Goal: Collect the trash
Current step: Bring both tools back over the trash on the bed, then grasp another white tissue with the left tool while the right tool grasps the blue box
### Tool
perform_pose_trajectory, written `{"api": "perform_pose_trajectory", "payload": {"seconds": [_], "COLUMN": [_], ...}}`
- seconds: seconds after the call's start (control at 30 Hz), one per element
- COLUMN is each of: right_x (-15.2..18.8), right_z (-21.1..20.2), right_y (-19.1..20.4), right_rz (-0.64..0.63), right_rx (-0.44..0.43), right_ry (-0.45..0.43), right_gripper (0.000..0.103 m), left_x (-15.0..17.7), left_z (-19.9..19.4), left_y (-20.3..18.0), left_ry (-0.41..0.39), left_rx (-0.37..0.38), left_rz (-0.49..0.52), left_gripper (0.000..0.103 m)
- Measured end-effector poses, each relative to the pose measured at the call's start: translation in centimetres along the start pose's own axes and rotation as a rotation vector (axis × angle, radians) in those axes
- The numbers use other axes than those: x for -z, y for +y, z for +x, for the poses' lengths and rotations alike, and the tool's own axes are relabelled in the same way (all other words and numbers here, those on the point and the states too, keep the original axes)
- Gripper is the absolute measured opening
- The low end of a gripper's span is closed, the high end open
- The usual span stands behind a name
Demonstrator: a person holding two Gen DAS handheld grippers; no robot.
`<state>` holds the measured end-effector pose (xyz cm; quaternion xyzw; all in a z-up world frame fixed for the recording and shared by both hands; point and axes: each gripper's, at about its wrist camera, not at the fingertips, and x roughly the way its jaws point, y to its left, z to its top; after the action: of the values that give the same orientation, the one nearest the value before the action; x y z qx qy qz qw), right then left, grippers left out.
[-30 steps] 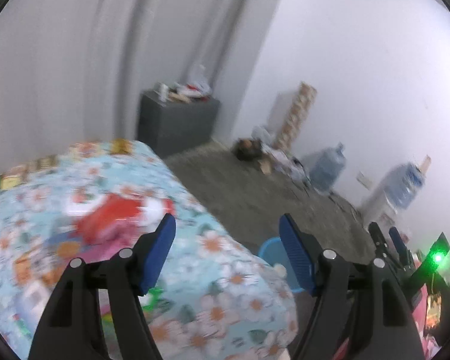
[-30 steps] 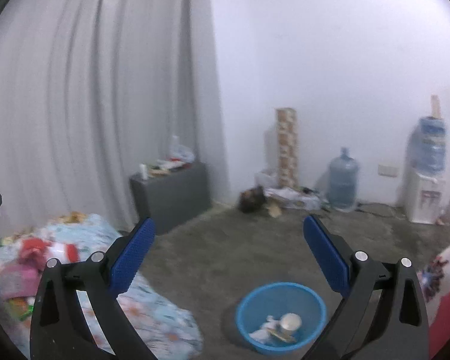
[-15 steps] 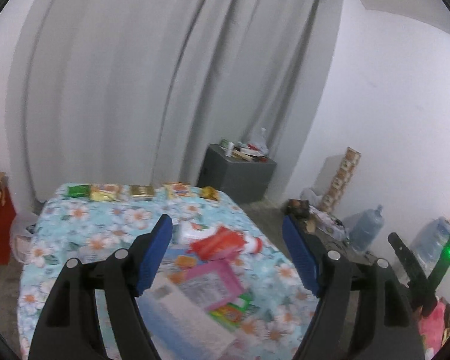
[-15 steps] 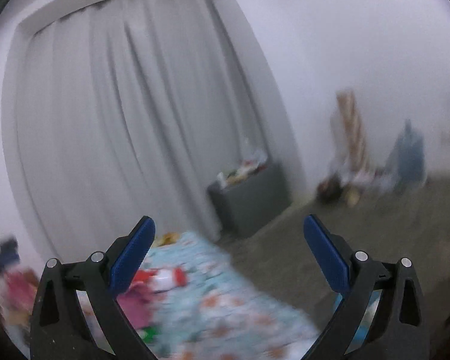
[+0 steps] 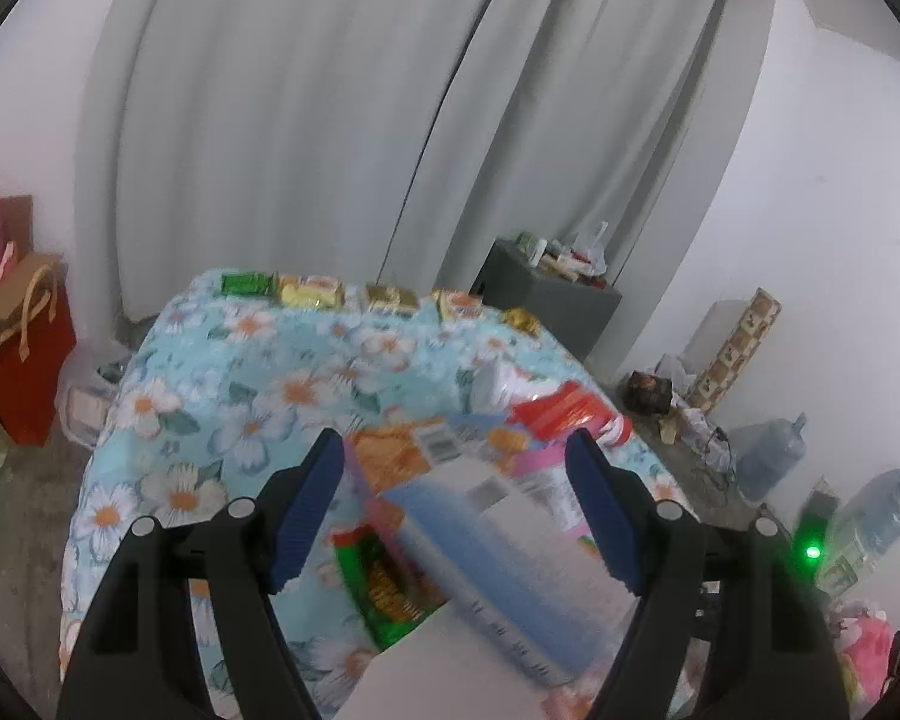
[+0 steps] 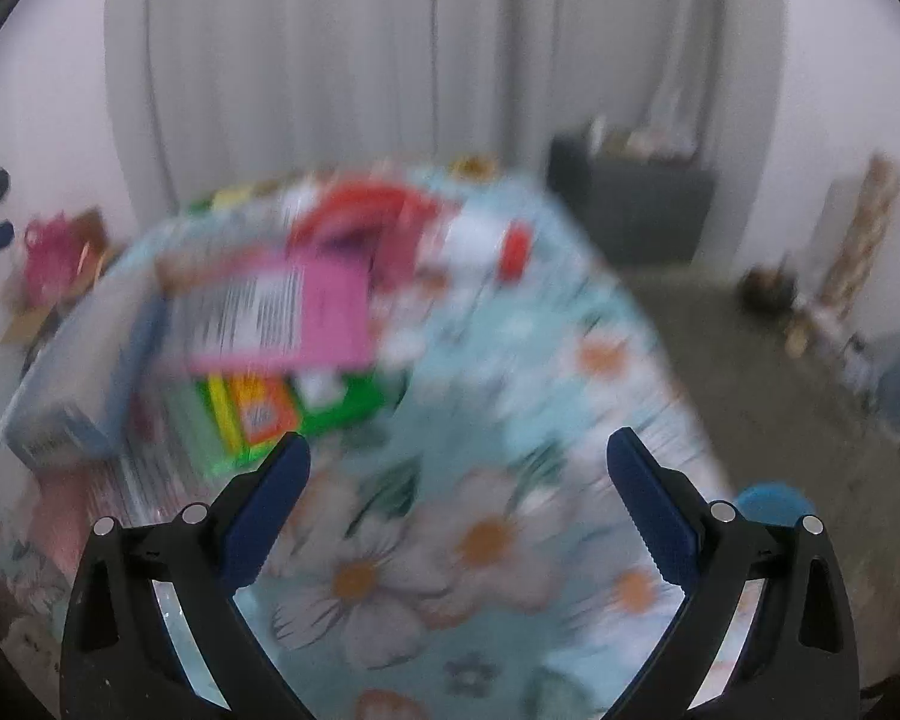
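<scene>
- Red gift bag [image 5: 27, 360] stands on the floor at 9 o'clock of the table [image 5: 222, 396], which wears a flowered blue cloth.
- Left tongs [image 5: 456, 510] hover wide apart, gripping nothing, over a blue-and-white box [image 5: 510, 546]; the green packet [image 5: 384, 588] lies at 7 o'clock of that box.
- Red wrapper [image 5: 561, 411] lies at 1 o'clock of the box; small snack packs [image 5: 312, 291] line the table's far edge.
- Right tongs [image 6: 459, 501] gape wide over bare cloth, holding nothing; the pink packet [image 6: 330, 312] sits at 11 o'clock, blurred.
- Blue basin [image 6: 771, 501] is on the floor at 3 o'clock.
</scene>
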<state>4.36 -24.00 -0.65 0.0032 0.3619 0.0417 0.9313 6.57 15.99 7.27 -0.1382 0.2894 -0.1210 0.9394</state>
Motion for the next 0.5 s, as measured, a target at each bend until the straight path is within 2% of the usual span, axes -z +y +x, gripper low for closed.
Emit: {"api": "perform_pose_trajectory", "payload": {"seconds": [0.13,0.37,0.5], "right_x": [0.7,1.2,1.2], "right_z": [2.0,2.6,3.3], "right_y": [1.7,1.8,1.7], "right_rz": [0.003,-0.038,-0.040], "right_rx": [-0.048,-0.033,-0.040], "right_ry": [0.149,0.198,0.210], "right_gripper": [0.096,0.097,0.097], "left_x": [0.9,2.5,4.0], "left_z": [0.7,1.4,1.4], "left_y": [1.4,2.5,2.6], "left_ry": [0.033,0.110,0.198], "left_rx": [0.010,0.050,0.116], "left_rz": [-0.001,0.021,0.058], "left_gripper": [0.074,0.074,0.074]}}
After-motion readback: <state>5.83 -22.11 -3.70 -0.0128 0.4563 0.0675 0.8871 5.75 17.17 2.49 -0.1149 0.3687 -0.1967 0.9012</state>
